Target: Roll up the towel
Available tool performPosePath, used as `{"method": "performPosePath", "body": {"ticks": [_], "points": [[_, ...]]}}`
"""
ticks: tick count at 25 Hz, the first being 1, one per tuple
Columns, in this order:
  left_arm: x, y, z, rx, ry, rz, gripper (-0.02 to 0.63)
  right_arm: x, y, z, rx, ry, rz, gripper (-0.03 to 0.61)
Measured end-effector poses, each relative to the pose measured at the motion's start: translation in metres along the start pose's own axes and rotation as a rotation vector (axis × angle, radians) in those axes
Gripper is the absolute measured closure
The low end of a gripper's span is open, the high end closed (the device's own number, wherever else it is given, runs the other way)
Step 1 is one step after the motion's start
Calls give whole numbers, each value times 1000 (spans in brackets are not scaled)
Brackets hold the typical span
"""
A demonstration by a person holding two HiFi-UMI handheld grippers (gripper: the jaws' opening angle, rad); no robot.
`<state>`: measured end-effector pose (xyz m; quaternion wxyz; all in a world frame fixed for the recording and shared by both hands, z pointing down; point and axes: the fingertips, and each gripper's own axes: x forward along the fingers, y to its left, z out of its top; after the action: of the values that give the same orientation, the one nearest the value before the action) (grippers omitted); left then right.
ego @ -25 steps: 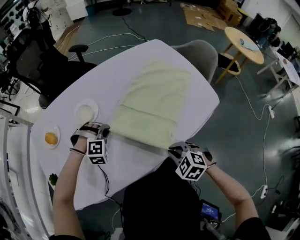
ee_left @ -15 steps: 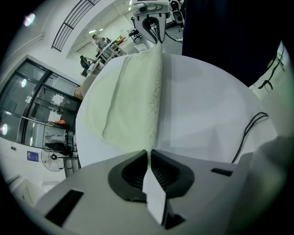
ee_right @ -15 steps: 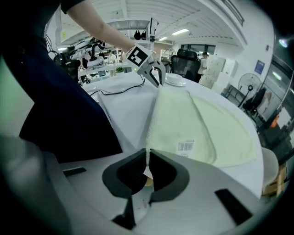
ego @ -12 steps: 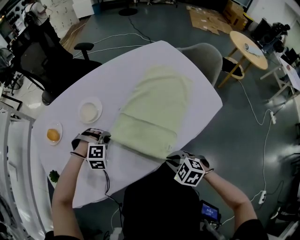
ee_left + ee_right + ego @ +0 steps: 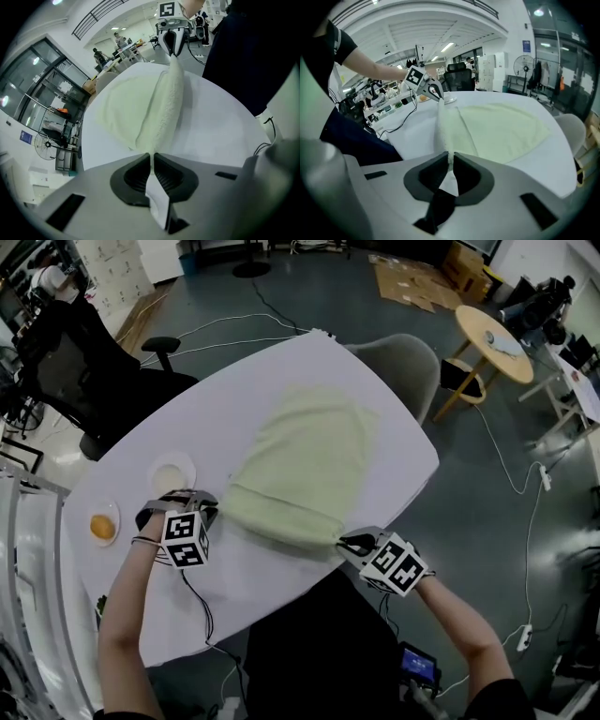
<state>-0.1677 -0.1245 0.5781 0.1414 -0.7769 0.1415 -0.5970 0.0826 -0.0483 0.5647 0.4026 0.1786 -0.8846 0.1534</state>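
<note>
Head view: the white table fills mid-frame, with the pale green towel lying across its centre. Over the last second the towel's lower edge has gone from a flat fold to a rounder roll, so rolling looks barely begun. The left tool and right tool each pinch one end of that roll.

Orange item too small to identify, 2 corners of towel hidden between jaws
</note>
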Motion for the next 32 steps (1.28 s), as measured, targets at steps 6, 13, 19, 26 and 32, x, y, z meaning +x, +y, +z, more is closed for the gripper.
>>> {"method": "performPosePath", "body": {"ticks": [6, 13, 19, 26, 32], "points": [[20, 24, 4, -7, 36, -19, 575, 3, -27, 2, 28, 6, -13, 532], [50, 35, 7, 6, 95, -61, 575, 18, -59, -7, 69, 39, -30, 531], [70, 41, 6, 36, 139, -83, 575, 31, -76, -16, 64, 94, -41, 529], [79, 48, 10, 36, 136, -37, 541, 45, -81, -33, 33, 140, -73, 520], [71, 64, 7, -62, 99, 27, 428, 34, -93, -29, 33, 133, -123, 426]]}}
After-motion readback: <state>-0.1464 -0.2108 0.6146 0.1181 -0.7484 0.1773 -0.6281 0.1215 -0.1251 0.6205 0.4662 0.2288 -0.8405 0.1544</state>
